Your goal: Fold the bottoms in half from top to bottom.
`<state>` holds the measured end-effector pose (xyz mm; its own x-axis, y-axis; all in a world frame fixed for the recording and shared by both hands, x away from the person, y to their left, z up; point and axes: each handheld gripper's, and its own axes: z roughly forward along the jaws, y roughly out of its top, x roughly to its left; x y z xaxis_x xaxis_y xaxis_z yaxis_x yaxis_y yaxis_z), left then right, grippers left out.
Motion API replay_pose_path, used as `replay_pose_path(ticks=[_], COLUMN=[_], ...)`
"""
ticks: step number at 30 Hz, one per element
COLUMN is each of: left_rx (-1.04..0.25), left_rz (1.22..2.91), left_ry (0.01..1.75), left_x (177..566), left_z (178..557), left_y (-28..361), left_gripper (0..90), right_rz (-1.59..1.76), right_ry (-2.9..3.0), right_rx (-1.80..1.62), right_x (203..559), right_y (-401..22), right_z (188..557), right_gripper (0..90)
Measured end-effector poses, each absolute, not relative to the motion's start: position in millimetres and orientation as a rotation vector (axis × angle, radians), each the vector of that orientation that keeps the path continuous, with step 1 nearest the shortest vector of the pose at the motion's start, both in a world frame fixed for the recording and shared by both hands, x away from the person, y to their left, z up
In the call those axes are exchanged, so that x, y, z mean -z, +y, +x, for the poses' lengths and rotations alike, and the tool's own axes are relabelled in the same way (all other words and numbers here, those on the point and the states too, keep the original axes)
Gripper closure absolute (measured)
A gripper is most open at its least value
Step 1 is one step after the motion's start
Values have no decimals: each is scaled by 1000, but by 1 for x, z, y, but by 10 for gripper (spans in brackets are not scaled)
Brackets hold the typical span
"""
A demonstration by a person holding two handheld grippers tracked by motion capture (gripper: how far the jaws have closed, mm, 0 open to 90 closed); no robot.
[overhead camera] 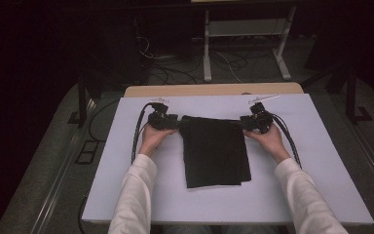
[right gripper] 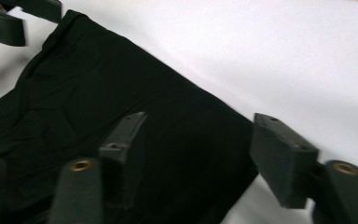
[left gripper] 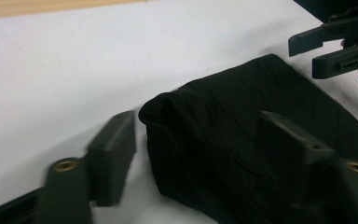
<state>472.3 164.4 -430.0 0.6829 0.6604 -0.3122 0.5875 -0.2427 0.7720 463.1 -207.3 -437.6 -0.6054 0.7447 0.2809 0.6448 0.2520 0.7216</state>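
Observation:
A folded black cloth (overhead camera: 214, 151) lies flat in the middle of the white board (overhead camera: 302, 190). My left gripper (overhead camera: 177, 123) is at the cloth's far left corner. In the left gripper view its jaws (left gripper: 193, 121) stand open on either side of that rounded corner (left gripper: 168, 105), with the pads clear of the fabric. My right gripper (overhead camera: 242, 123) is at the far right corner. Its jaws (right gripper: 199, 119) are also open, spread over the cloth's edge (right gripper: 121, 93) without pressing it. Each gripper view also shows the other gripper farther off: the right gripper (left gripper: 335, 46) and the left gripper (right gripper: 9, 18).
The white board rests on a wooden table whose far edge (overhead camera: 214, 89) shows behind it. A white metal stand (overhead camera: 246, 44) and loose cables (overhead camera: 175, 73) are on the dark floor beyond. Black cables (overhead camera: 139, 131) trail from both grippers.

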Motion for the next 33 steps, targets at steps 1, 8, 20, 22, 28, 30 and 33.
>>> replay_pose_path(ticks=[1, 8, 20, 22, 28, 30, 33], left_rx=[-93, -119, -132, -138, -156, -166, -177], left_rz=[1926, 1928, 1958, 1951, 1938, 1936, 1921], left_ry=[960, 959, 971, 970, 978, 978, 984], left_x=[429, 424, 415, 411, 406, 404, 403], left_z=[471, 461, 444, 439, 426, 421, 414], left_y=[167, 176, 181, 182, 189, 191, 194], left_gripper=[244, 86, 0, 0, 0, 0, 0], right_rz=[1337, 1350, 1354, 1349, 1319, 1311, 1299], right_ry=[2388, 2358, 2364, 2364, 2346, 2339, 2334], right_rx=[-1290, -1325, -1344, -1352, -1376, -1388, -1400], right_x=[437, 427, 416, 413, 402, 399, 397], right_y=[-208, -216, -237, -241, -248, -251, -254], right_z=[463, 457, 439, 436, 425, 421, 414], right_gripper=[276, 135, 0, 0, 0, 0, 0])
